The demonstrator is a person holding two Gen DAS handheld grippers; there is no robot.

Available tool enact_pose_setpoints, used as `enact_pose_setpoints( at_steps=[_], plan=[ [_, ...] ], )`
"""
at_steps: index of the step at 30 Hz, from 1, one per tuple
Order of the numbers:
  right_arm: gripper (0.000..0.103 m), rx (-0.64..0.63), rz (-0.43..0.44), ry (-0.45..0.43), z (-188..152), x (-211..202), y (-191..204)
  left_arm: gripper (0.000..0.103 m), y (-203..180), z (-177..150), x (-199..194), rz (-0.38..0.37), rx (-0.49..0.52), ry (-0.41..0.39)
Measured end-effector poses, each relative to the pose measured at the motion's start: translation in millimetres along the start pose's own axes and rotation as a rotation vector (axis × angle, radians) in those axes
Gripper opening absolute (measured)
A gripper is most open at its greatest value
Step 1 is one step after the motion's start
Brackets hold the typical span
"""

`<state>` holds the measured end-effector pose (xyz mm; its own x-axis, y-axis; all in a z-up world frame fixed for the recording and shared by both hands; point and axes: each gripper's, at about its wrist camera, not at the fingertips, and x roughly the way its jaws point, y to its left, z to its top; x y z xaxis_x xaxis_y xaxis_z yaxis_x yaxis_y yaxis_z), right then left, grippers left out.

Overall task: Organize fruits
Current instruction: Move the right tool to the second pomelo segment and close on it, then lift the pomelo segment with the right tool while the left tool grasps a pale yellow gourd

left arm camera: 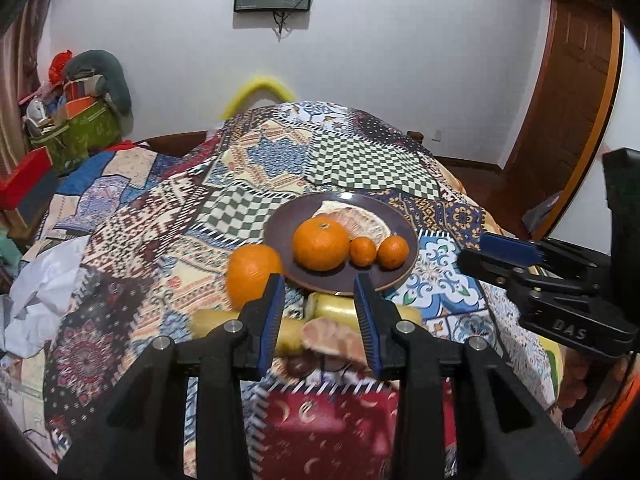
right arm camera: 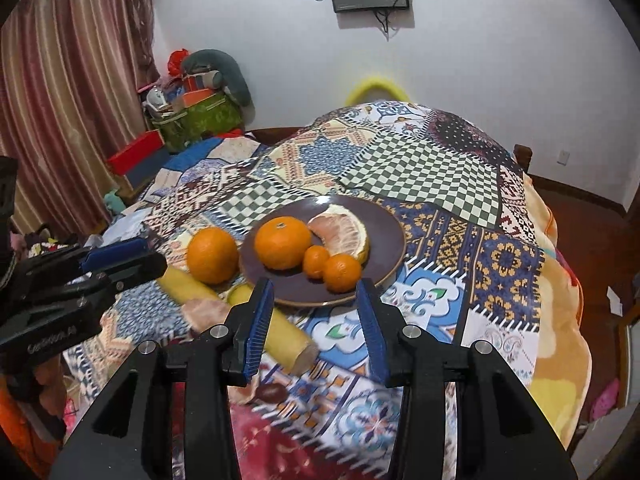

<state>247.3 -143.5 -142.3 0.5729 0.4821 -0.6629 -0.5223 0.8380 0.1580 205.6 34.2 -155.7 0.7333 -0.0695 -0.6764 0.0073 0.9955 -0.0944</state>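
A dark plate [left arm camera: 280, 216] [right arm camera: 384, 232] on the patchwork quilt holds a large orange [left arm camera: 320, 244] [right arm camera: 282, 242], two small oranges [left arm camera: 363, 252] [right arm camera: 342, 272] and a pomelo wedge [left arm camera: 356, 216] [right arm camera: 344, 228]. Another large orange [left arm camera: 252, 272] [right arm camera: 212, 254] lies on the quilt left of the plate. Yellow pieces [left arm camera: 332, 306] [right arm camera: 286, 340], a peeled pomelo segment [left arm camera: 332, 336] [right arm camera: 202, 312] and a dark chestnut [left arm camera: 299, 366] [right arm camera: 274, 392] lie in front of the plate. My left gripper [left arm camera: 320, 284] is open and empty above the segment. My right gripper [right arm camera: 316, 288] is open and empty before the plate.
The quilt [left arm camera: 360, 152] covers a bed. Crumpled white paper [left arm camera: 44, 280] lies at its left edge. Boxes and bags [left arm camera: 80, 120] stand at the far left, a curtain [right arm camera: 68, 80] beside them. A wooden door frame [left arm camera: 580, 100] is at right.
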Motion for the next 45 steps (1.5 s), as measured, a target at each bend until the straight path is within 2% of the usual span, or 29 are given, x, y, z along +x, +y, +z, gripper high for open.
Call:
enact_pose_setpoints(
  at_steps=[7,11,14,16,20,30,32,34,37,42,45],
  plan=[
    [0.043,-0.013,0.006,0.017,-14,-7,15,0.036,16,-20,-14,0.034,-0.025,0.026],
    [0.043,-0.017,0.018,0.055,-24,-1,22,0.036,23,-34,-16,0.047,-0.035,0.056],
    [0.051,-0.009,0.030,0.079,-32,4,25,0.036,28,-45,-13,0.053,-0.043,0.080],
    [0.052,-0.009,0.034,0.090,-35,7,30,0.036,32,-52,-9,0.052,-0.055,0.100],
    [0.052,-0.010,0.046,0.122,-40,19,36,0.046,36,-65,-1,0.056,-0.065,0.136],
    [0.052,-0.030,0.082,0.205,-49,53,47,0.046,45,-81,25,0.046,-0.104,0.202],
    [0.052,-0.037,0.093,0.216,-49,59,49,0.052,47,-81,29,0.047,-0.109,0.211],
    [0.047,-0.042,0.095,0.220,-49,64,50,0.059,48,-82,33,0.058,-0.113,0.209],
    [0.040,-0.045,0.113,0.244,-50,74,53,0.061,51,-81,37,0.066,-0.112,0.209],
    [0.038,-0.053,0.114,0.259,-51,86,56,0.064,54,-79,42,0.066,-0.114,0.209],
    [0.028,-0.052,0.103,0.258,-50,88,55,0.066,55,-76,45,0.066,-0.114,0.209]
  ],
)
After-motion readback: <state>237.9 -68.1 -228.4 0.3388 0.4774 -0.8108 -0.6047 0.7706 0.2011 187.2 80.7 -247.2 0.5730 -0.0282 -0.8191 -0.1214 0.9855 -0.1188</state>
